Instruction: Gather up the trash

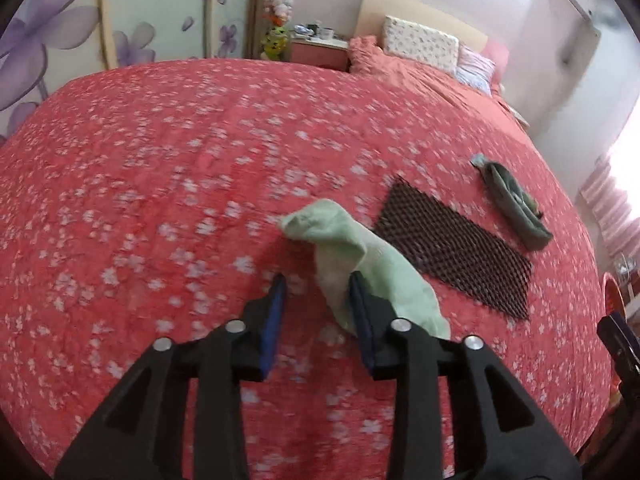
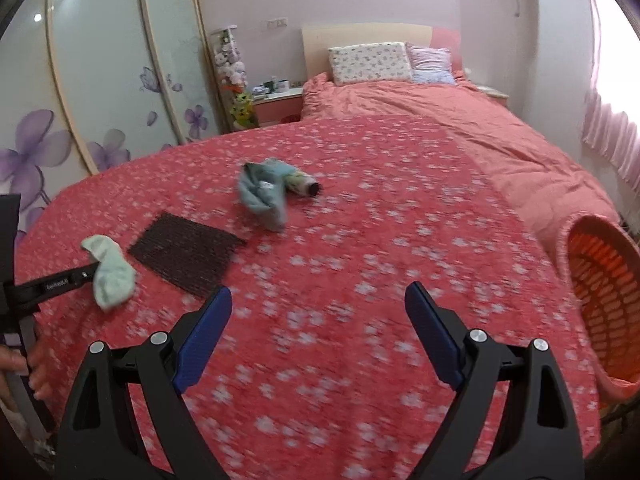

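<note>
Bed covered in a red spread with small white flowers; all loose items lay on it. Landmark taken: the dark mesh mat, flat on the spread.

Pale green sock lay just left of the mat, close to its edge though whether touching could not be told, crumpled, one end humped up. Left tool was down at the sock, fingers spread; the right-hand finger sat against the sock's side, the other finger stood apart over bare spread. Nothing pinched as far as could be seen. From the right wrist view the same sock showed with the left tool's tip at its edge.

Beyond the mat on the far side lay a grey-green cloth bundle, apart from the mat. In the right wrist view this read as a bluish cloth heaped against a folded umbrella with a dark end; the view was blurred, detail uncertain.

Right tool hung above bare spread on the near right of the mat, fingers wide apart, holding nothing.

Orange slatted basket stood at the bed's edge, well to the right of the mat, tipped so its mouth faced the camera; the visible inside showed only its own slats.

Pillows at the head of the bed, a nightstand beside it, far beyond the mat.
</note>
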